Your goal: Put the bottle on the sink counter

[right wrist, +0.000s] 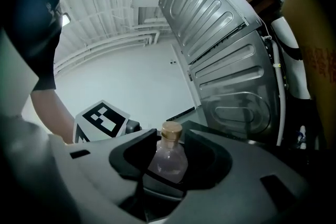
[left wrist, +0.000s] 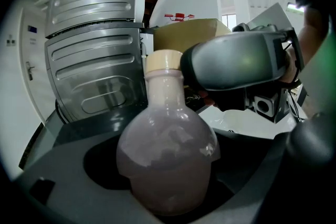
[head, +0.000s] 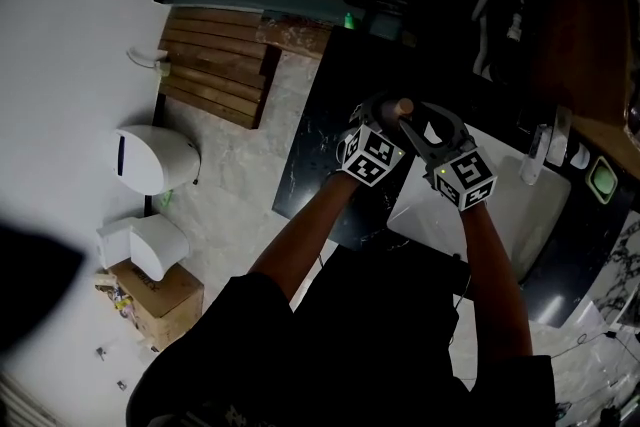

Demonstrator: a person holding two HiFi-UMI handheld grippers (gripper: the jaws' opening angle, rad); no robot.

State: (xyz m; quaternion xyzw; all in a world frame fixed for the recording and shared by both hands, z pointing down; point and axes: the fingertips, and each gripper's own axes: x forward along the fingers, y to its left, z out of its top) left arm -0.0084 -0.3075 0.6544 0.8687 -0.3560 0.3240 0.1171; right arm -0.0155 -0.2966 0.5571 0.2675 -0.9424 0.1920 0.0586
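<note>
The bottle point(left wrist: 167, 155) fills the lower middle of the left gripper view. Its round belly sits in the hollow of the left gripper point(left wrist: 168, 189), whose jaws are clamped on it. It stands roughly upright, with its tan cap point(left wrist: 164, 62) up.

The right gripper point(right wrist: 170, 150) faces it from the other side. Its jaws stand apart around the bottle, with a gap on both flanks, so it grasps nothing.

In the head view both grippers meet at frame centre. The bottle is held in the air there, over the dark counter point(head: 315, 145), with the white sink point(head: 520, 215) to the right.

The bottle looks like smooth glass or hard clear plastic, part filled with a pale pinkish liquid. It is probably stiff, slick and bottom-heavy, and breakable if knocked or dropped.

The belly's widest band seems the safest hold, since the hollow jaws cup it there. The neck under the cap would be a narrower and less steady hold. It should probably be set down flat and gently.
</note>
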